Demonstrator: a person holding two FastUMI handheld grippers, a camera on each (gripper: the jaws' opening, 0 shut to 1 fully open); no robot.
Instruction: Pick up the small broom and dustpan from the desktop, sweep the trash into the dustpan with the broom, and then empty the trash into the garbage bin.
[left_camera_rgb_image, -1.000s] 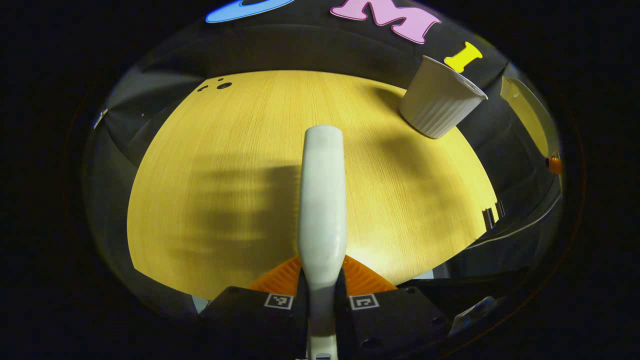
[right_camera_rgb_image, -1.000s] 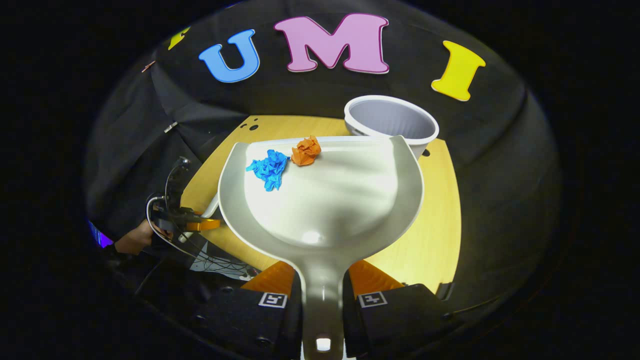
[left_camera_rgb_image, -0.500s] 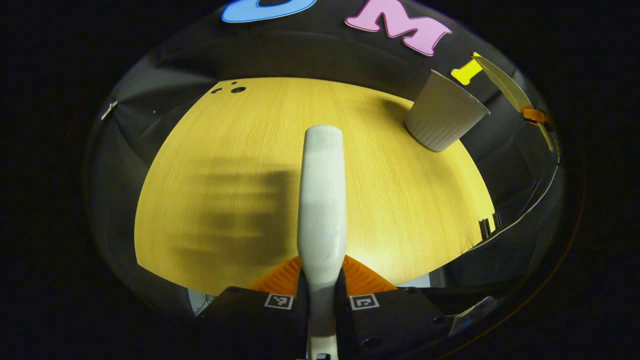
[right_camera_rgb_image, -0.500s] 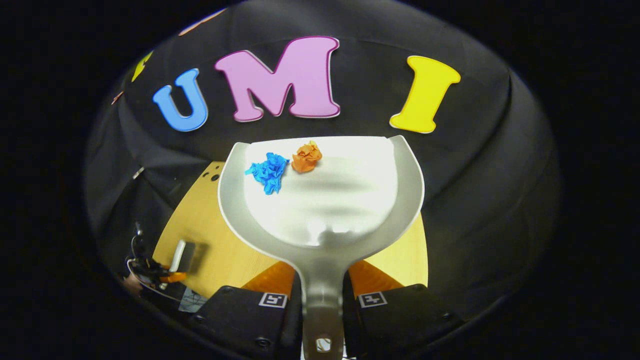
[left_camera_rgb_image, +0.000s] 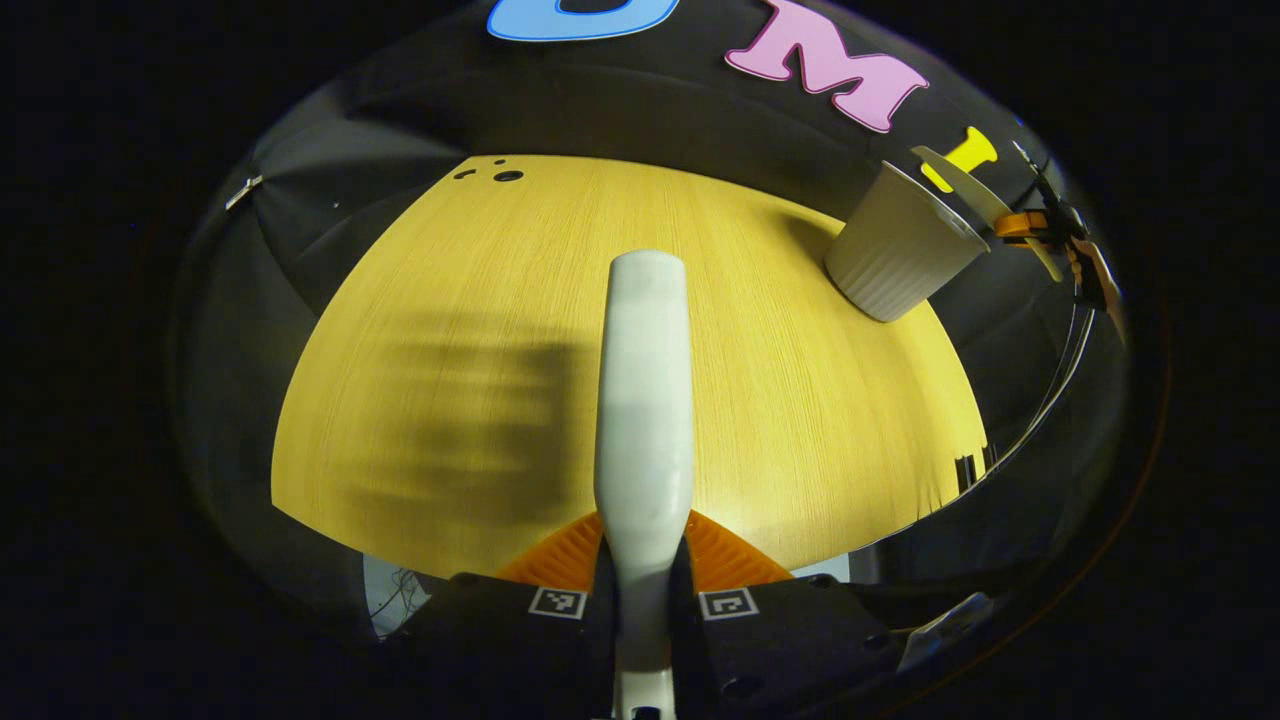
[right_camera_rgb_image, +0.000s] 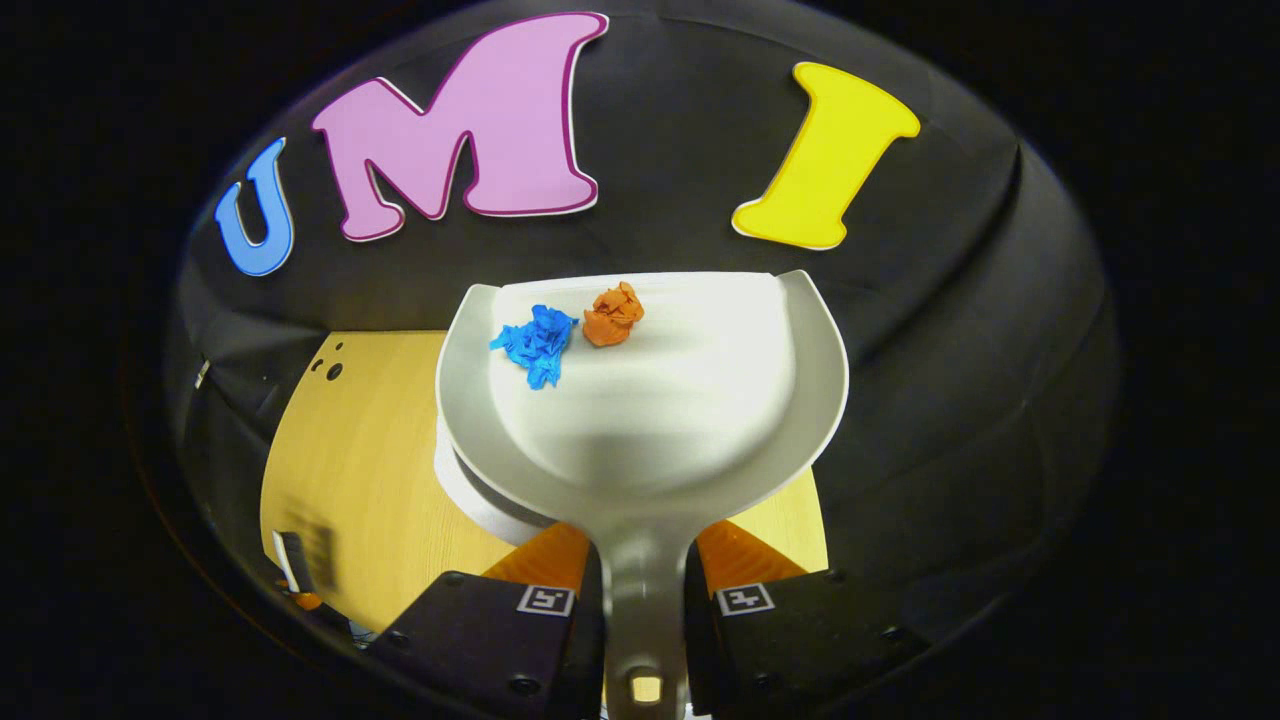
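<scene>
My left gripper (left_camera_rgb_image: 645, 548) is shut on the white broom handle (left_camera_rgb_image: 645, 390), which points out over the wooden table (left_camera_rgb_image: 450, 300). My right gripper (right_camera_rgb_image: 645, 562) is shut on the handle of the white dustpan (right_camera_rgb_image: 660, 420), held roughly level in the air. A blue paper wad (right_camera_rgb_image: 535, 340) and an orange paper wad (right_camera_rgb_image: 612, 315) lie near the pan's front lip. The white garbage bin (left_camera_rgb_image: 900, 255) stands at the table's far right; its rim (right_camera_rgb_image: 470, 495) peeks out under the pan. In the left gripper view the dustpan (left_camera_rgb_image: 975, 190) hangs just above the bin.
Small dark holes (left_camera_rgb_image: 500, 175) mark the table's far left corner. Black cloth walls close in behind and beside the table. The other gripper with the broom (right_camera_rgb_image: 297, 565) sits small at the lower left of the right gripper view, near the table's front edge (right_camera_rgb_image: 330, 600).
My right gripper has carried the dustpan higher and forward, so the bin now lies beneath the pan. Both paper wads kept their place. The left gripper barely shifted.
</scene>
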